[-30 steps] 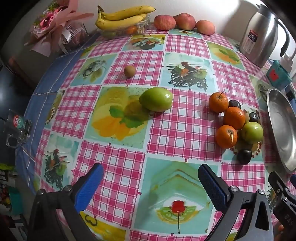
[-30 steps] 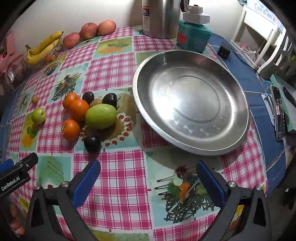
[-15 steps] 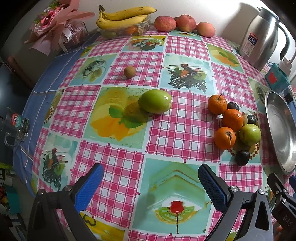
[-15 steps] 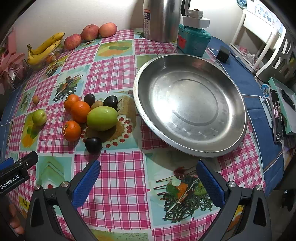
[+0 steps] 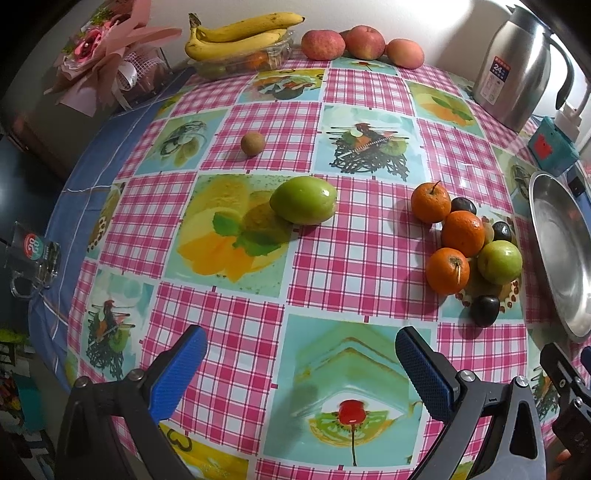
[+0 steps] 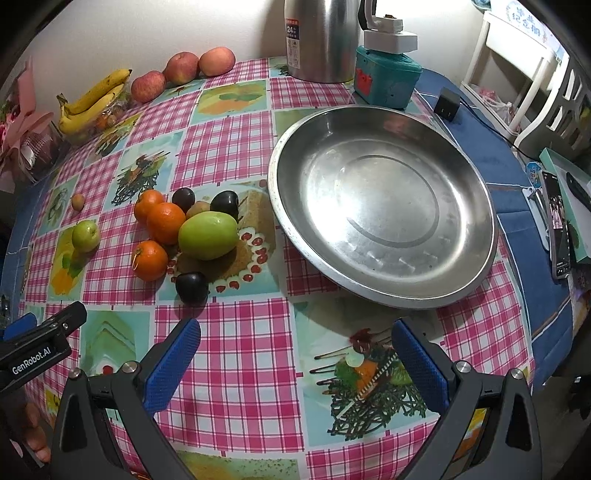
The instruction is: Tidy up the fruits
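A large steel plate (image 6: 465,258) lies empty on the checked tablecloth, right of a fruit cluster: three oranges (image 6: 165,222), a big green fruit (image 6: 207,235) and dark plums (image 6: 191,287). In the left wrist view a lone green fruit (image 5: 303,199) sits mid-table, a small brown fruit (image 5: 253,142) beyond it, the cluster (image 5: 461,232) and plate rim (image 5: 543,236) at right. My left gripper (image 5: 301,369) hovers open over the near table. My right gripper (image 6: 295,354) is open too, just in front of the plate. Neither holds anything.
Along the back wall sit bananas (image 5: 240,35) on a clear box, three red apples (image 5: 362,37), a steel kettle (image 5: 513,62) and a teal box (image 6: 386,77). A pink bouquet (image 5: 107,55) stands back left. A phone (image 6: 559,225) lies at the right edge.
Both grippers have drawn back and risen slightly, so the fruits and plate look a little farther and more centred. Nothing on the table has moved. Both stay open.
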The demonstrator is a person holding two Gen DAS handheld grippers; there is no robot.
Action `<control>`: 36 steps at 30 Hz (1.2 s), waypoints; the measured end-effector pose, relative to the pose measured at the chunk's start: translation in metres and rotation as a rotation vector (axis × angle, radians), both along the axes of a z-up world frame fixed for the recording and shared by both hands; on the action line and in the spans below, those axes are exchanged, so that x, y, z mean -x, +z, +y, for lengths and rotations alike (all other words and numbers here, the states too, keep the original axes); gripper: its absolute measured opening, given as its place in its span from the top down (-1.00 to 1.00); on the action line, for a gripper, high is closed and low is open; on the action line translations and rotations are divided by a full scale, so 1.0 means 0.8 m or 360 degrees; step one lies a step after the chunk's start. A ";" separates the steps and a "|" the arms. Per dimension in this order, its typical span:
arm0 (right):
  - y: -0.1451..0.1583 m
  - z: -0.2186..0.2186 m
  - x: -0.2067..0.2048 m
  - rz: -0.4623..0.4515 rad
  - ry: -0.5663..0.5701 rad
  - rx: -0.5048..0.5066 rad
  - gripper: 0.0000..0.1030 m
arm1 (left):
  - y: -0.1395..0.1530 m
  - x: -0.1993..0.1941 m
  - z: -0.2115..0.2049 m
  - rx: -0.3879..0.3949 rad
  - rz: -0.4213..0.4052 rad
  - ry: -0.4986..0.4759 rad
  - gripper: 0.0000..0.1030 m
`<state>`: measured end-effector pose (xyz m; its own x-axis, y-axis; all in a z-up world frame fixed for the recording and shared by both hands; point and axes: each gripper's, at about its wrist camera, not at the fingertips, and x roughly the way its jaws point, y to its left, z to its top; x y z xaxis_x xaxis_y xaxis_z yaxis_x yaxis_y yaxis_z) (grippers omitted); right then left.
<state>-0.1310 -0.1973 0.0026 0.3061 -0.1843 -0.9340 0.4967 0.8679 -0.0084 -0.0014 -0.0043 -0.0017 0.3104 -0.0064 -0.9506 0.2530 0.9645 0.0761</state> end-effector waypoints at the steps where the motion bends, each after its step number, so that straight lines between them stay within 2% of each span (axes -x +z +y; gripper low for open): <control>1: 0.000 -0.002 0.000 -0.0001 -0.0001 -0.0005 -1.00 | 0.000 0.000 0.000 0.0000 0.0001 -0.0002 -1.00; 29: -0.002 -0.001 0.001 0.0011 -0.0027 0.0007 -1.00 | 0.002 0.001 0.002 0.0015 0.0001 -0.0012 -1.00; 36: 0.004 0.003 0.005 0.0000 -0.0020 0.0021 -1.00 | 0.016 0.009 0.005 0.0048 -0.0019 -0.0015 -1.00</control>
<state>-0.1347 -0.1946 0.0062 0.3034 -0.2002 -0.9316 0.5077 0.8613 -0.0198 -0.0085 -0.0004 0.0108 0.3214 -0.0379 -0.9462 0.2612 0.9640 0.0501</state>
